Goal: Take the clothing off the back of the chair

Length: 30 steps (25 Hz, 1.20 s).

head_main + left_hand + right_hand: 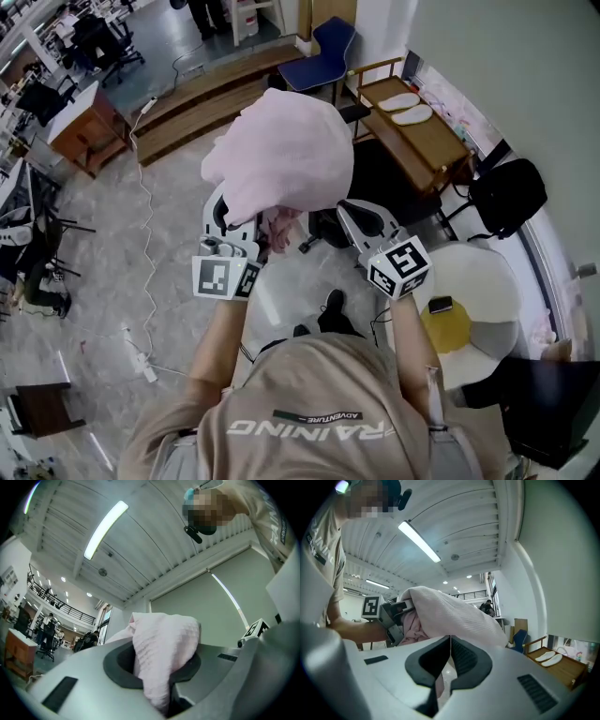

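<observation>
In the head view the pale pink clothing (pixel 281 155) is bunched up and lifted high between both grippers, clear of the black swivel chair (pixel 389 178) below and behind it. My left gripper (pixel 246 217) is at its lower left edge. In the left gripper view the cloth (pixel 161 648) is pinched between the jaws of the left gripper (pixel 161 677). My right gripper (pixel 349 211) is at the garment's lower right. In the right gripper view the right gripper (pixel 450 653) has its pads together with a strip of pink fabric (pixel 439 681) caught low between them, and the rest (pixel 450 613) drapes ahead.
A round white table (pixel 487 281) with a yellow item (pixel 448 326) and a dark phone (pixel 440 304) stands to the right. A black chair (pixel 511 192), a wooden bench (pixel 412 117) and a blue chair (pixel 328 47) stand beyond. A white cable (pixel 145 234) runs over the marble floor at left.
</observation>
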{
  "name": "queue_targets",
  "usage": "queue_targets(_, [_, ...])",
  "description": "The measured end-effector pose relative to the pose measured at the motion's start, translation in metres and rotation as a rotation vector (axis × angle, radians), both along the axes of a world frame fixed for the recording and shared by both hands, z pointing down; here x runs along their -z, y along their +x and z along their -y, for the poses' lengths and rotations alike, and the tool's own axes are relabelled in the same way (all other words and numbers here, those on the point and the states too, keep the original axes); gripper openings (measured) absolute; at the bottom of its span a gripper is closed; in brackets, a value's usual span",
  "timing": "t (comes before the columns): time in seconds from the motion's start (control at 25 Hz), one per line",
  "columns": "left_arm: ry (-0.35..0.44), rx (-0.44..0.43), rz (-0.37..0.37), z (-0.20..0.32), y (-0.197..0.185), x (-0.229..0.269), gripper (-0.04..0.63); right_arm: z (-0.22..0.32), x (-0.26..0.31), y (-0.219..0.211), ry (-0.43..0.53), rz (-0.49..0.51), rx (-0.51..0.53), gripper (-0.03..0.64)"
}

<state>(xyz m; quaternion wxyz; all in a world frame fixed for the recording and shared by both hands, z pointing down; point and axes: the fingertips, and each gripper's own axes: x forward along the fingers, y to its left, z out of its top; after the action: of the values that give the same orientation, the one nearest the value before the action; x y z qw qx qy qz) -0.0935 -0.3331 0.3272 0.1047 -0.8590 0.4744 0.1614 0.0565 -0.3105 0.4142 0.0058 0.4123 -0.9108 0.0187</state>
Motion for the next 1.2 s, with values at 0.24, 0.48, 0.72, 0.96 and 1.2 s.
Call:
queue_targets(0.24, [-0.002,-0.011,0.025,-0.038,0.003,-0.001,0.095,-0.049,-0.005,-0.003,-0.022,-0.055,-0.023,0.031])
queue_targets(0.48, [-0.031,0.017,0.021,-0.075,0.001,-0.012,0.095,-0.080,-0.003,-0.004,-0.016,-0.045,0.008,0.031])
queue_targets(0.72, [-0.074,0.116,0.040,-0.117,0.005,-0.025,0.095,-0.117,-0.005,0.001,-0.013,-0.045,0.104,0.031])
queue_targets(0.96, [-0.156,0.223,0.048,-0.173,0.008,-0.050,0.095,-0.164,-0.005,0.016,-0.015,-0.039,0.175,0.031])
queue_targets(1.2, [-0.207,0.253,0.061,-0.212,0.011,-0.072,0.095,-0.192,-0.020,0.022,-0.048,-0.016,0.189,0.031])
